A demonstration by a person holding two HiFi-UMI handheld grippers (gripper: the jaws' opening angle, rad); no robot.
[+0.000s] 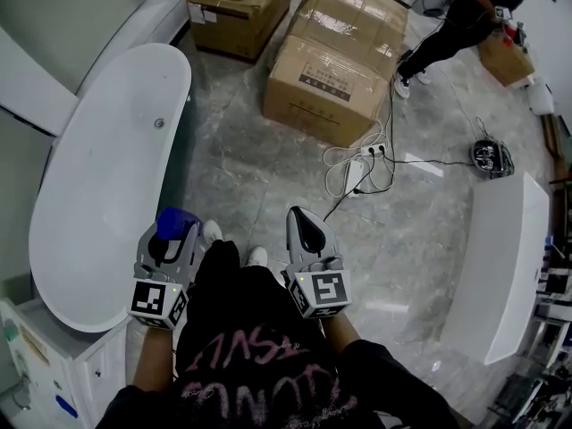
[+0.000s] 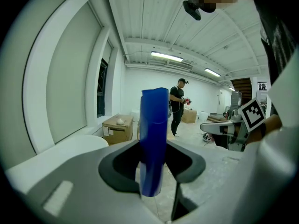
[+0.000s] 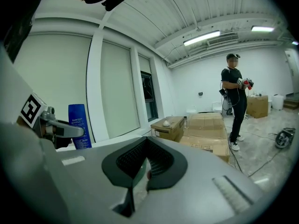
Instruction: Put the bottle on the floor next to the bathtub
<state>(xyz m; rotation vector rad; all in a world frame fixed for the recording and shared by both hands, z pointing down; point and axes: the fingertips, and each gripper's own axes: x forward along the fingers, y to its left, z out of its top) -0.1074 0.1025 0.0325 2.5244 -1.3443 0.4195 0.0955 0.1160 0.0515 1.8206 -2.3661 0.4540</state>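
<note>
A tall blue bottle (image 2: 153, 139) stands upright between the jaws of my left gripper (image 2: 152, 164), which is shut on it. In the head view the bottle (image 1: 175, 222) and left gripper (image 1: 170, 239) hang by the near right edge of the long white bathtub (image 1: 103, 181), above the grey marble floor (image 1: 250, 177). My right gripper (image 1: 305, 220) is to the right of it, shut with nothing in it (image 3: 140, 164). The right gripper view shows the bottle (image 3: 79, 125) held at the left.
Two cardboard boxes (image 1: 335, 61) (image 1: 239, 12) stand beyond the tub. A power strip with cables (image 1: 362, 164) lies on the floor mid-right. A person (image 1: 456, 21) stands at the far right. A white fixture (image 1: 505, 257) lies at right, and a white cabinet (image 1: 54, 365) at lower left.
</note>
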